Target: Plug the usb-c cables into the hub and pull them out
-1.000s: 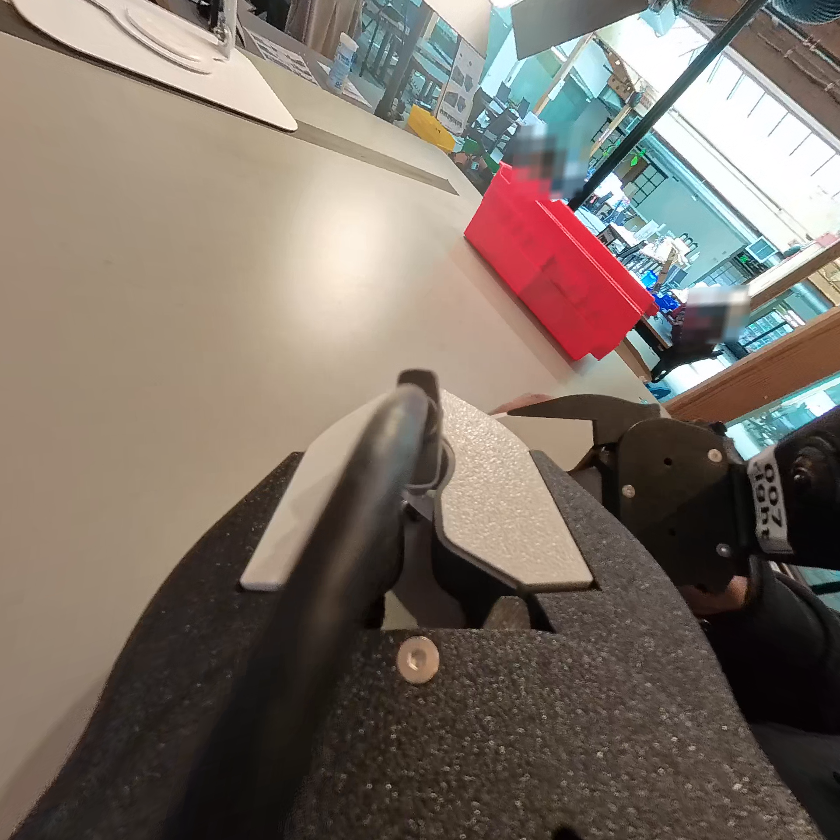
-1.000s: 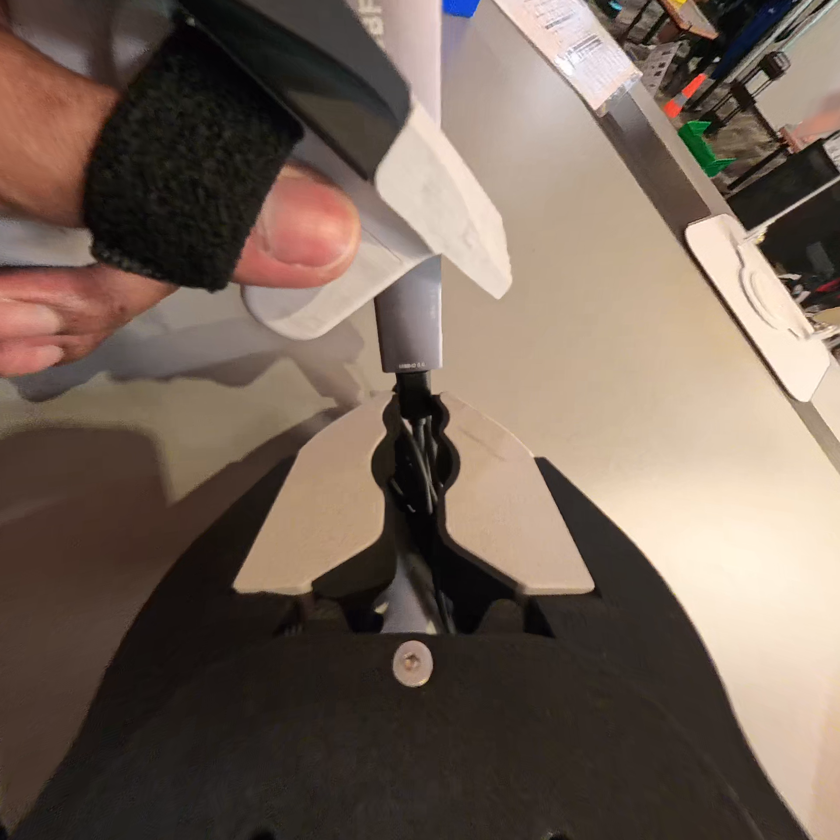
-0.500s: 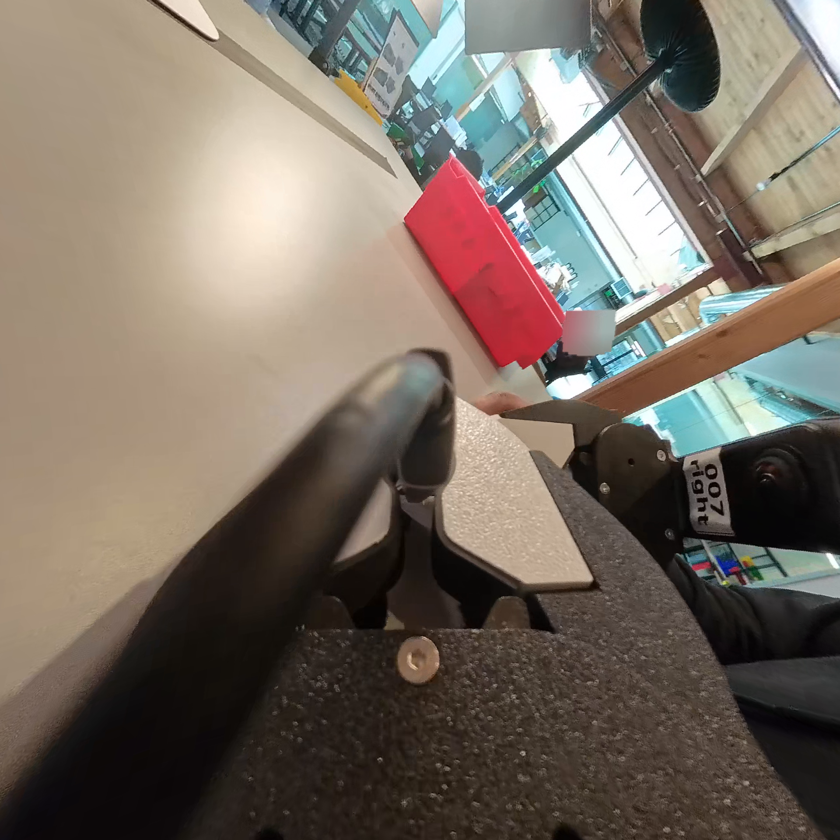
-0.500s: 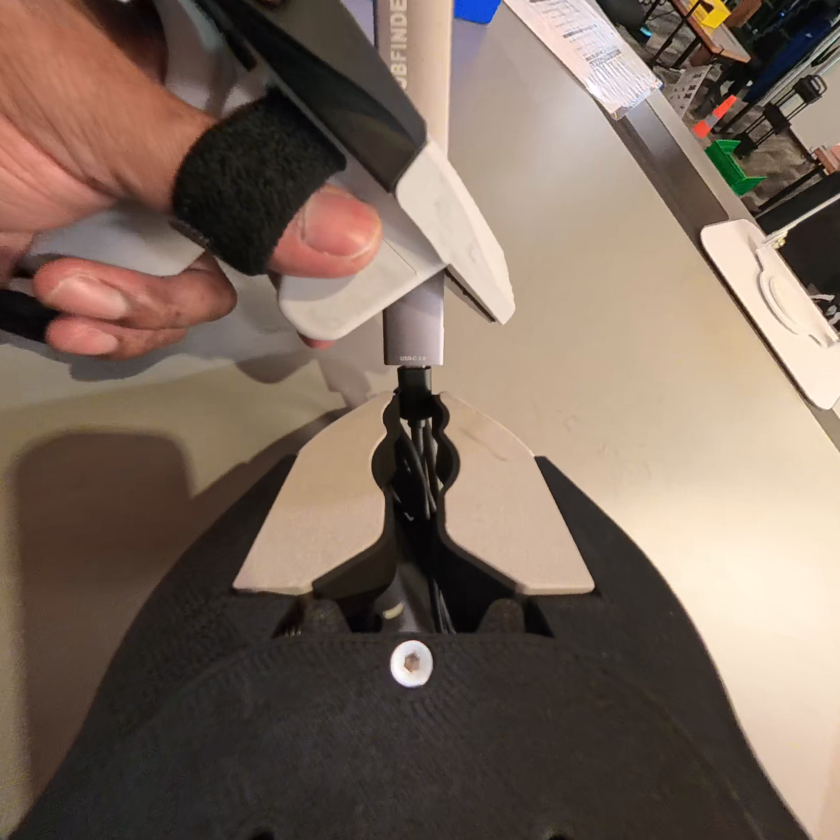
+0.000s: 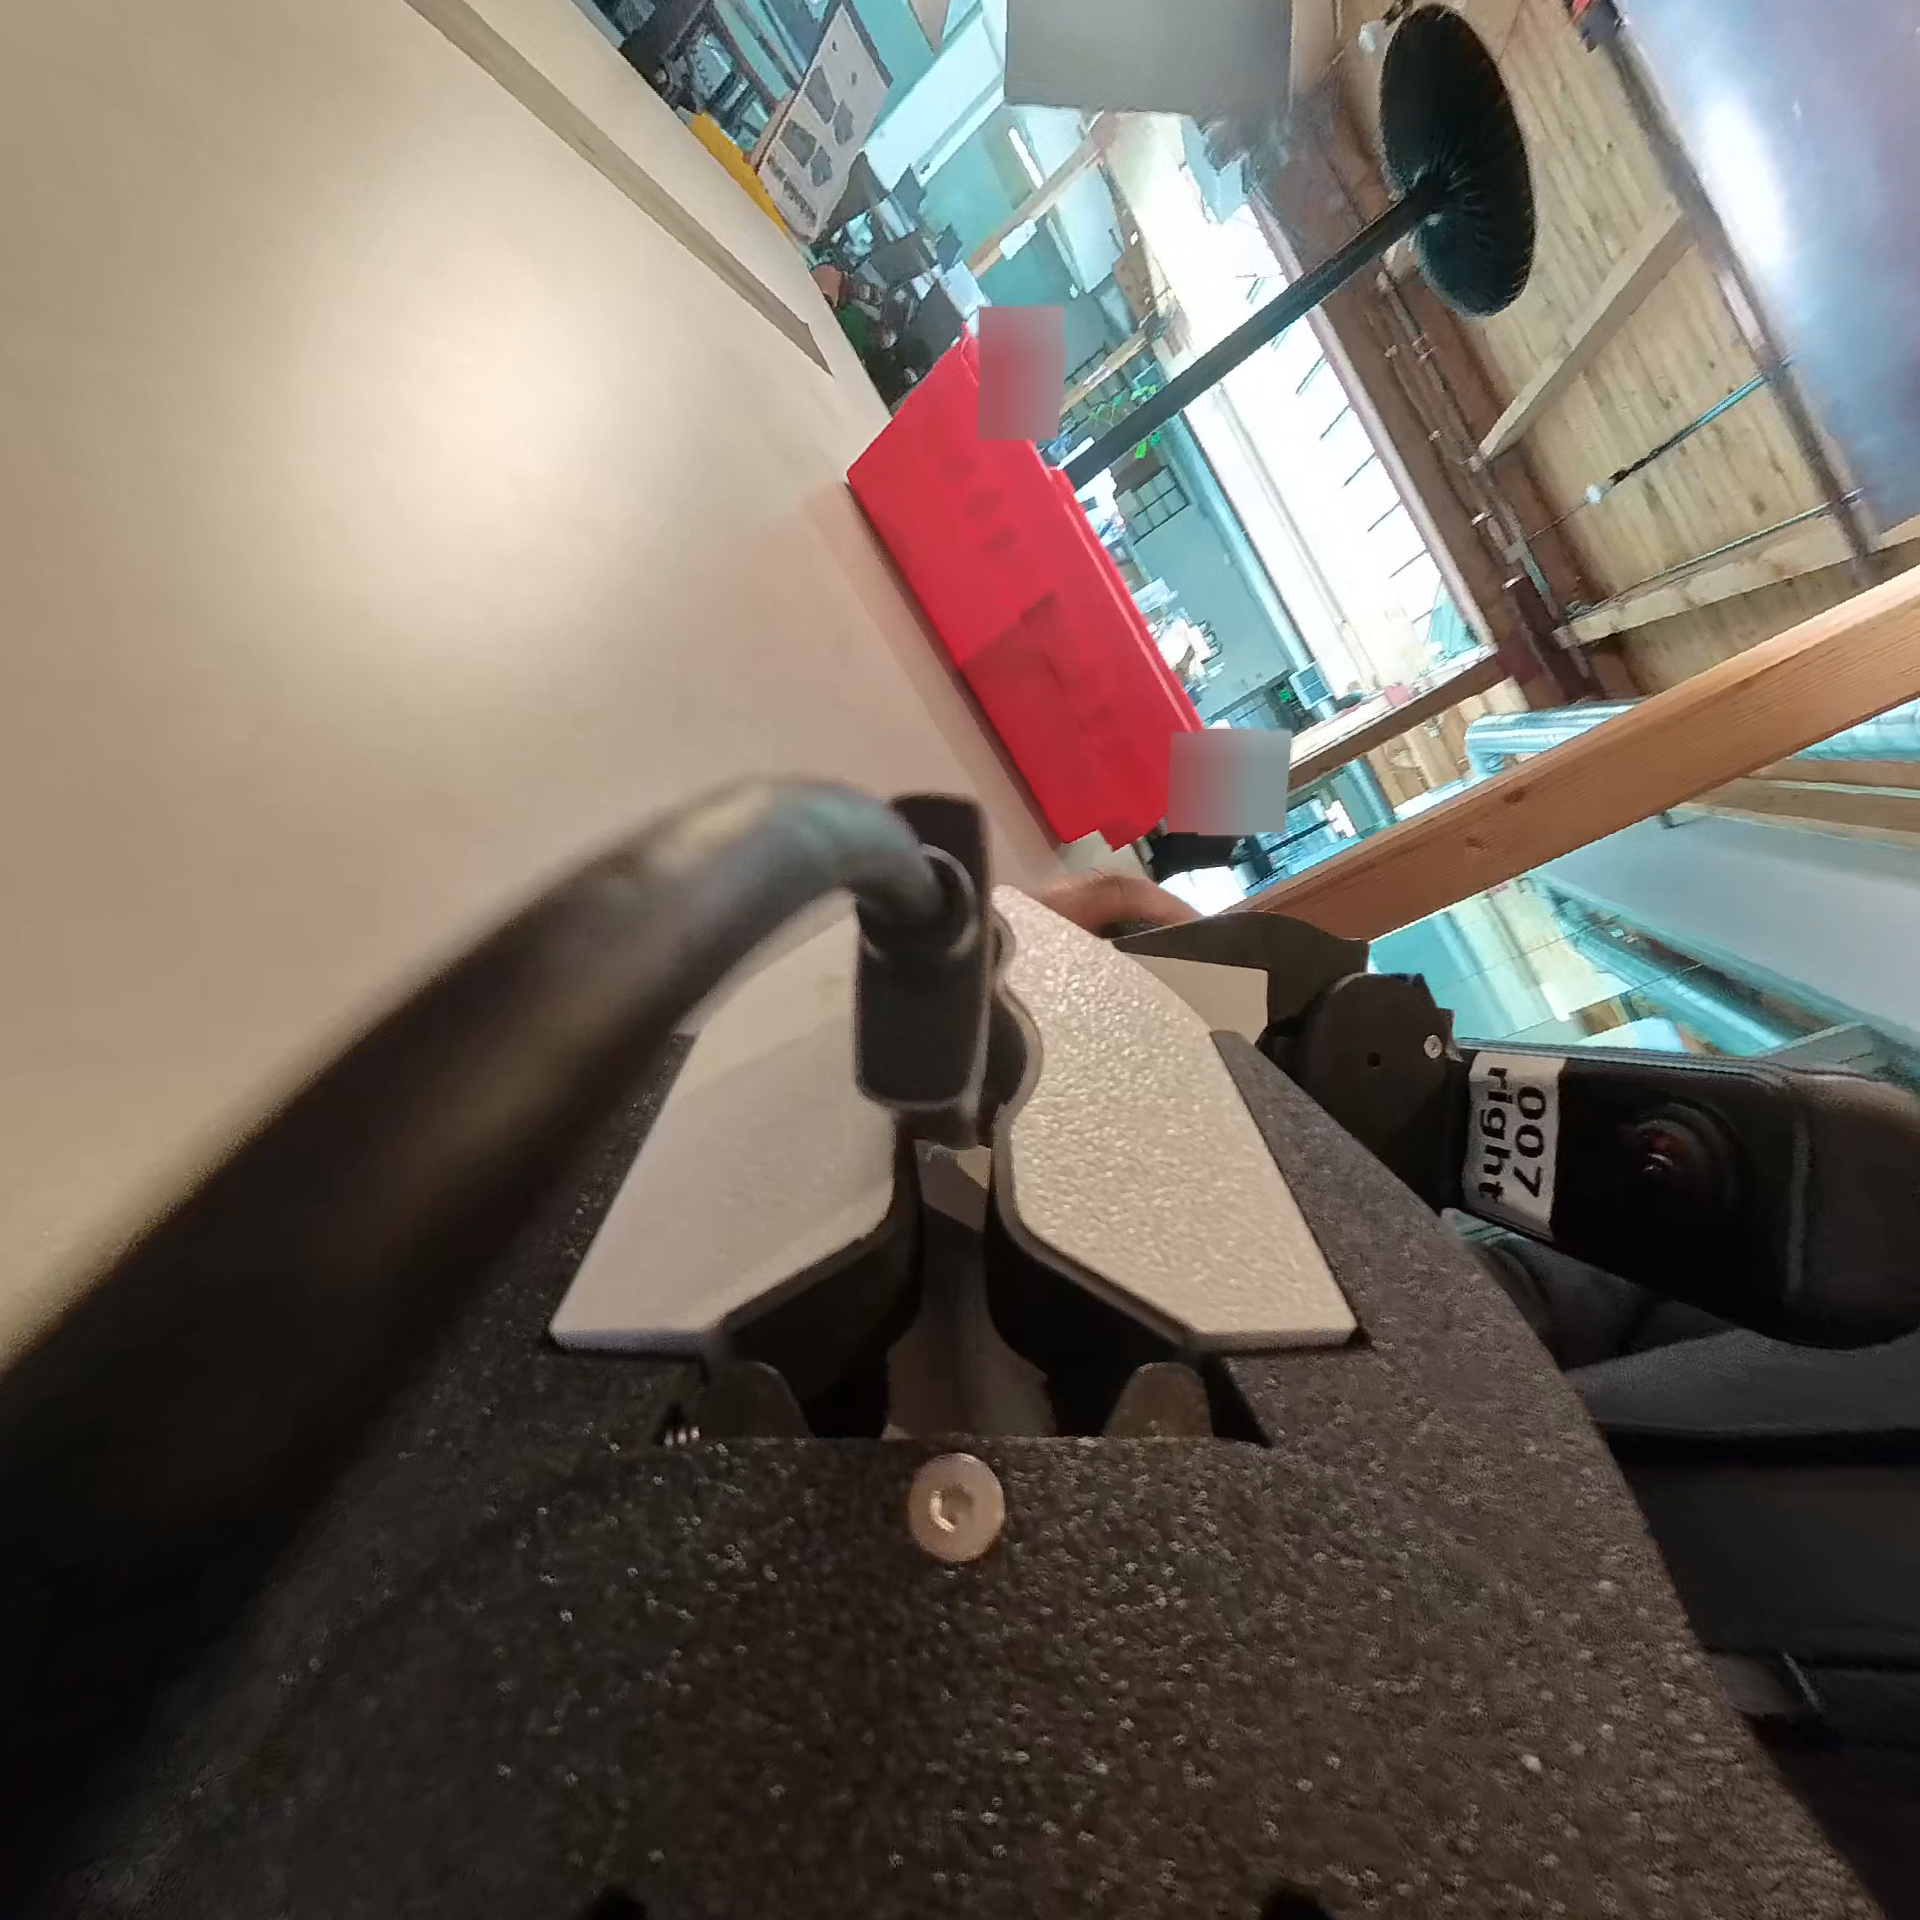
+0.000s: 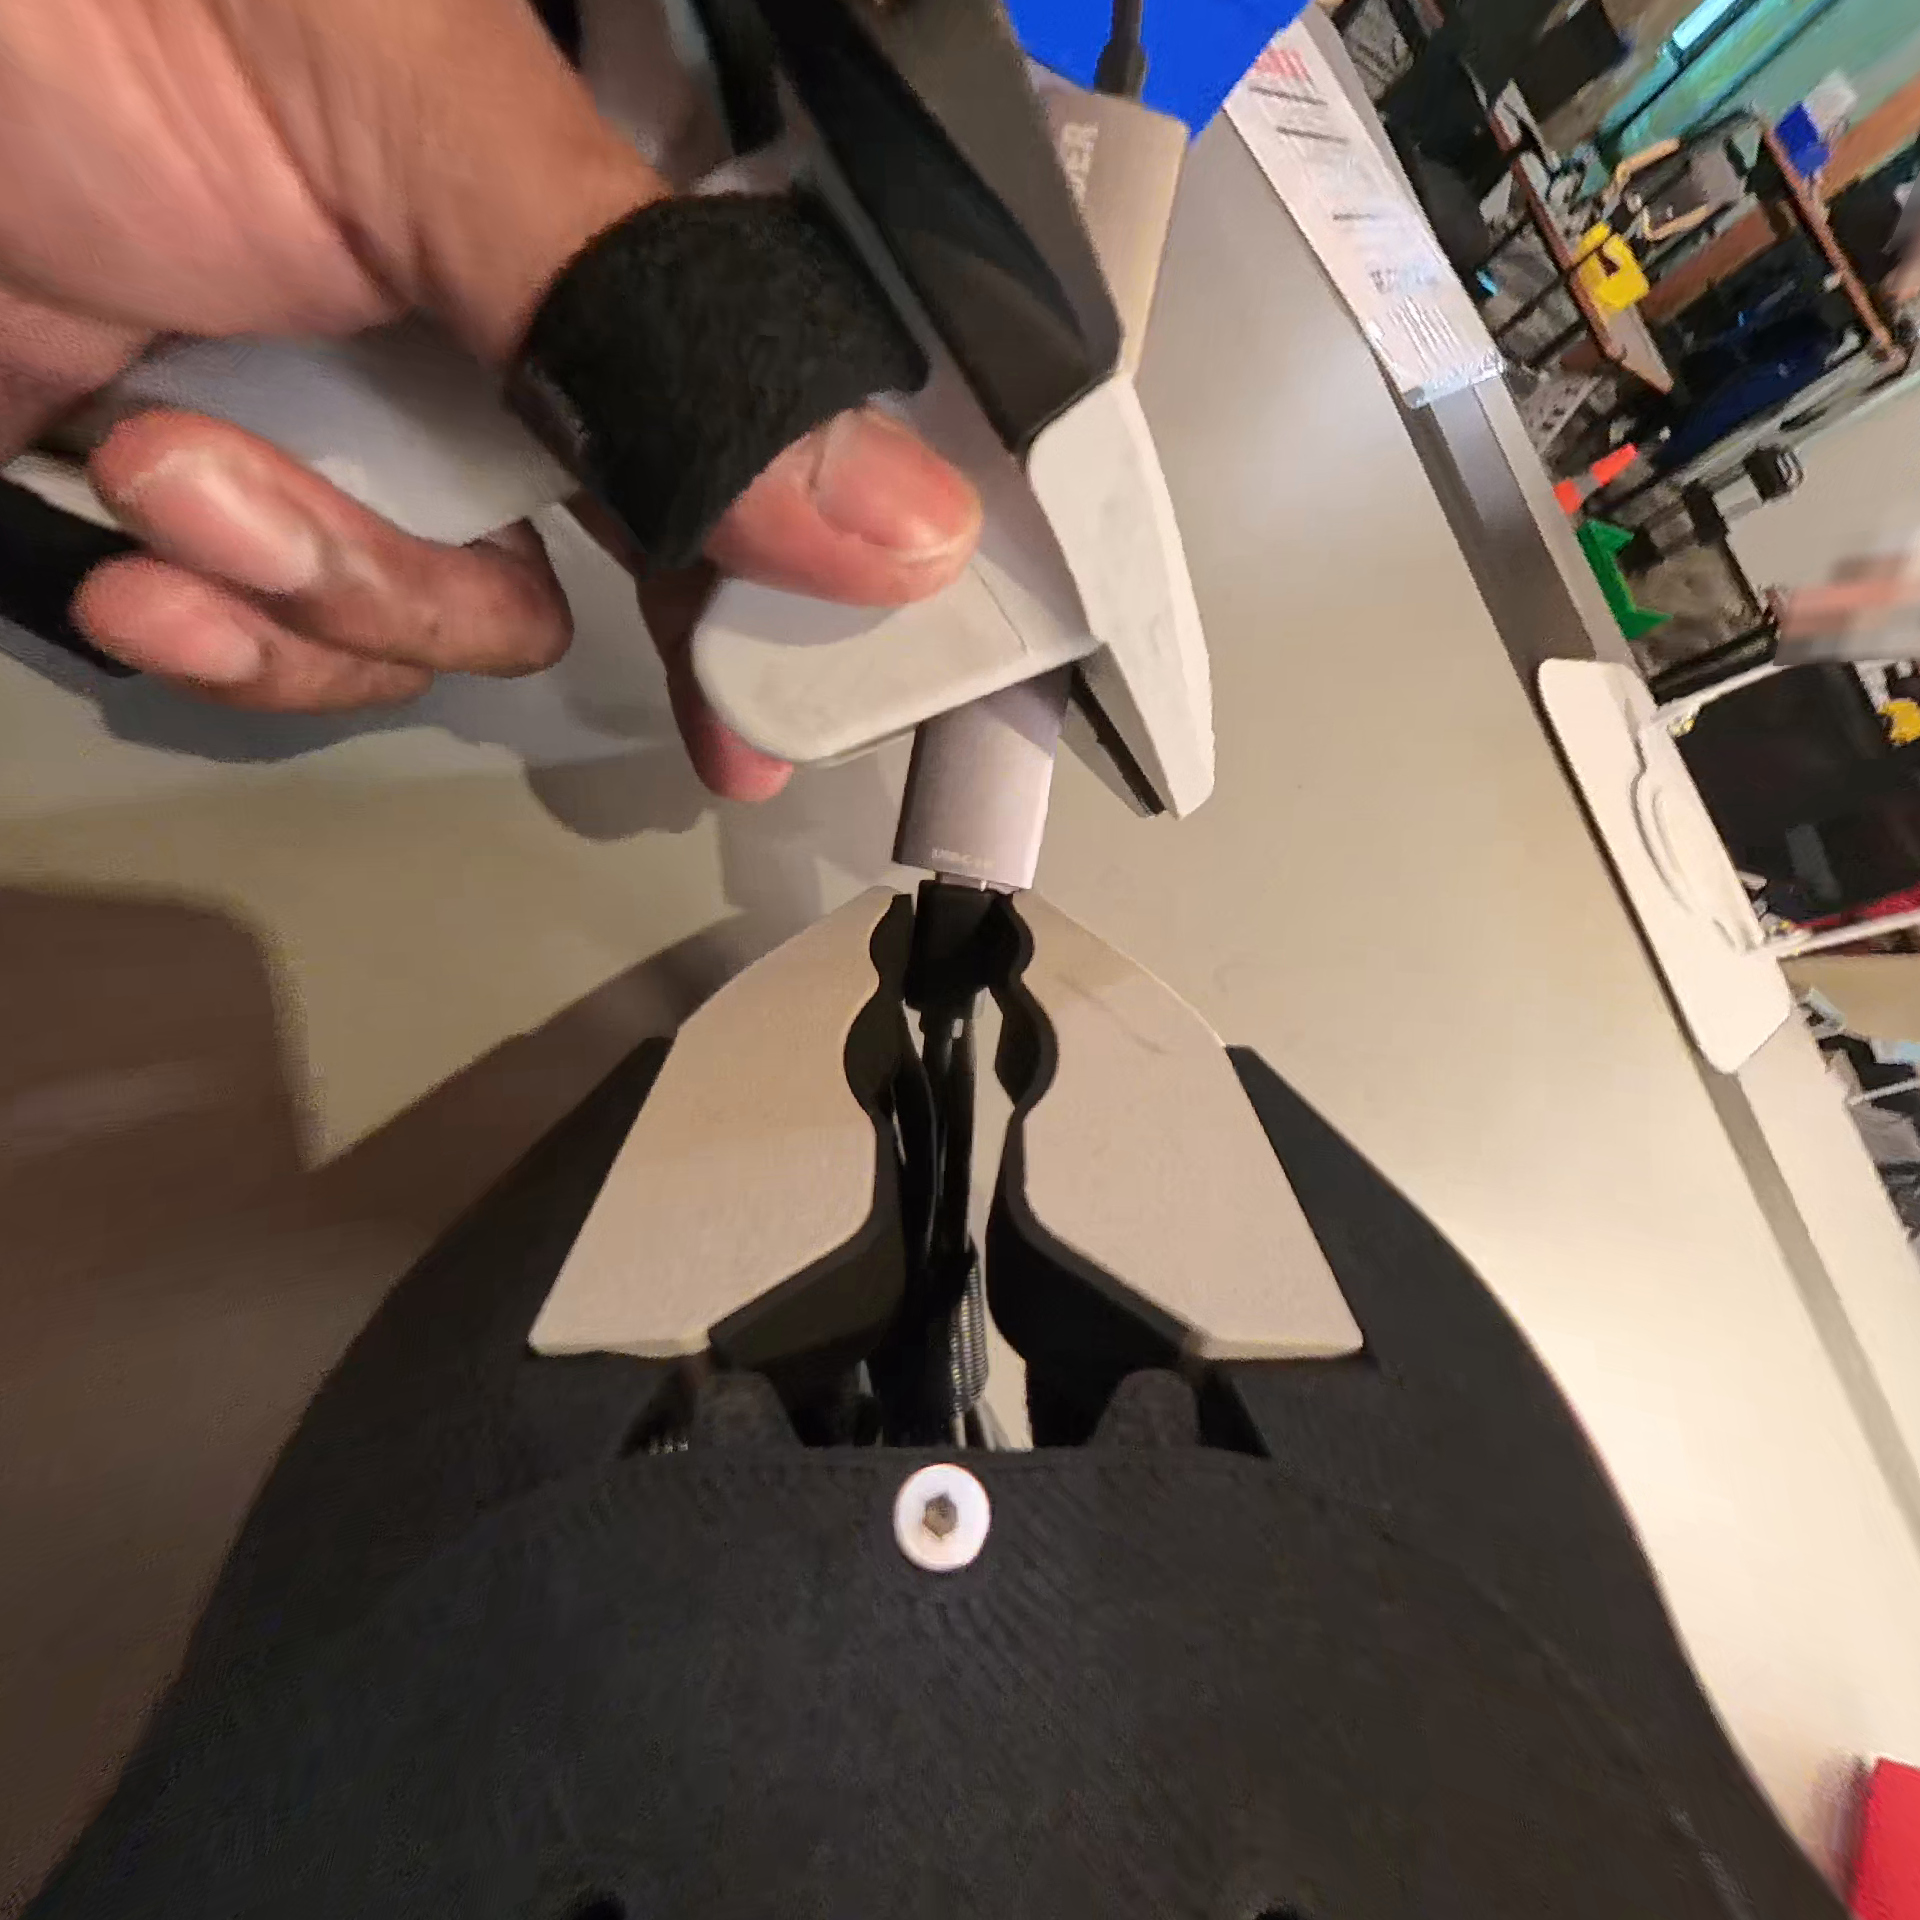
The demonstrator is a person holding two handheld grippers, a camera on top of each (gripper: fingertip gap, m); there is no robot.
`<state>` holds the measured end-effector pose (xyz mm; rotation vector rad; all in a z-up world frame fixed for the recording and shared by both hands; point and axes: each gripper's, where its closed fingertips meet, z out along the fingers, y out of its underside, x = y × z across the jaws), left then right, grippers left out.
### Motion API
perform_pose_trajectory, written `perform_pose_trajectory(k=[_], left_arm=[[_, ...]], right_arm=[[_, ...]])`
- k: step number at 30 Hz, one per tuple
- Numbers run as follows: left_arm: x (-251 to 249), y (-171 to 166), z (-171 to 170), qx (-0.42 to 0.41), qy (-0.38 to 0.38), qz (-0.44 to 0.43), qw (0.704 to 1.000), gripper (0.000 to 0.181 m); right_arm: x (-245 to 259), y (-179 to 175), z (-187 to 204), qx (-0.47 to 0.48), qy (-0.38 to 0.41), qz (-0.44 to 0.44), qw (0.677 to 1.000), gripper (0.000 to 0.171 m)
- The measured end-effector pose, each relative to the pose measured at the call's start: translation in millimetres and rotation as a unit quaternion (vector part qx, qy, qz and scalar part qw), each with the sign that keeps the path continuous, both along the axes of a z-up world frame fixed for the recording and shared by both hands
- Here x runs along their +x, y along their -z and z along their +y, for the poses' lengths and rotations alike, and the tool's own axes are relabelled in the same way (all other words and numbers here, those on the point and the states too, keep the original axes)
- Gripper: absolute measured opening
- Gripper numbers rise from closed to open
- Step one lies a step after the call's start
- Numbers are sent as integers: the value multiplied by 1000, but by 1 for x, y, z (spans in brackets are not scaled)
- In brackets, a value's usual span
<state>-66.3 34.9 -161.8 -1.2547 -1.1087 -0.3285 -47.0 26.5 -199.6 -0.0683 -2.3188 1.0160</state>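
In the right wrist view my right gripper is shut on a black USB-C plug, whose cable runs back between the jaws. The plug meets the end of the grey hub, and a thin sliver of metal shows between them. The left gripper, held by a hand, is shut on the hub above the table. In the left wrist view my left gripper is shut on the hub, mostly hidden. The hub's thick dark cable arcs left. The right gripper shows just beyond.
A red bin stands at the table's far edge. In the right wrist view a white pad and a laminated sheet lie along the right edge of the beige table. A red object shows at the lower right. The grippers' ends are close to 4 cm from one another.
Both grippers have tilted and shifted together with the hub and plug. A sliver of metal now shows between plug and hub, where they sat flush before.
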Motion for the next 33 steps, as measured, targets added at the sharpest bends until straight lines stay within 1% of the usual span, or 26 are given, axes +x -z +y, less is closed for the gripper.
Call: perform_pose_trajectory(k=[1, 3, 4, 6, 8, 10, 13, 15, 19, 21, 23, 27, 28, 30, 31, 32, 33], left_arm=[[1, 0, 1, 16, -4, -6, 1000, 9], [-1, -3, 0, 35, -24, -1, 999, 9], [-2, -5, -1, 30, -32, 8, 999, 7], [-4, -10, 0, -6, -48, 39, 998, 8], [-5, -15, 1, -37, -61, 63, 995, 8], [-4, -18, 2, -25, -66, 63, 995, 8], [-2, -13, 9, 4, -59, 38, 998, 8], [-1, -10, 16, 9, -54, 30, 998, 8], [1, -13, 32, 11, -40, 37, 998, 9], [0, -15, 41, 16, -38, 35, 999, 8], [-3, -16, 48, 20, -40, 36, 998, 8], [-8, -18, 62, 4, -44, 49, 998, 8], [-8, -18, 66, 2, -39, 50, 998, 8], [-7, -19, 73, 18, -30, 45, 998, 8], [-16, -19, 61, 19, -72, 39, 996, 8], [-29, -21, 32, 24, -126, 45, 991, 8], [-40, -25, 0, 56, -167, 34, 984, 8]], right_arm=[[1, 0, 2, 10, -5, 2, 1000, 15], [-1, -3, 5, 26, 8, 8, 1000, 14], [-3, -5, 6, 21, 20, 4, 1000, 14], [-4, -8, 6, -18, 51, -47, 997, 14], [-4, -11, 8, -45, 61, -85, 993, 14], [-1, -16, 8, -44, 26, -52, 997, 14], [3, -14, 17, -40, -6, -41, 998, 14], [5, -11, 23, -39, -7, -59, 997, 14], [11, -14, 39, -62, -16, -106, 992, 15], [8, -16, 49, -47, 2, -82, 995, 14], [4, -17, 58, -36, 41, -71, 996, 14], [2, -17, 72, -66, 108, -122, 984, 15], [2, -17, 76, -66, 115, -125, 983, 15], [4, -20, 83, -56, 104, -102, 988, 15], [1, -16, 97, -18, 111, -75, 991, 14], [0, -14, 113, 6, 95, -40, 995, 14], [7, -10, 127, 22, 56, -26, 998, 14]])
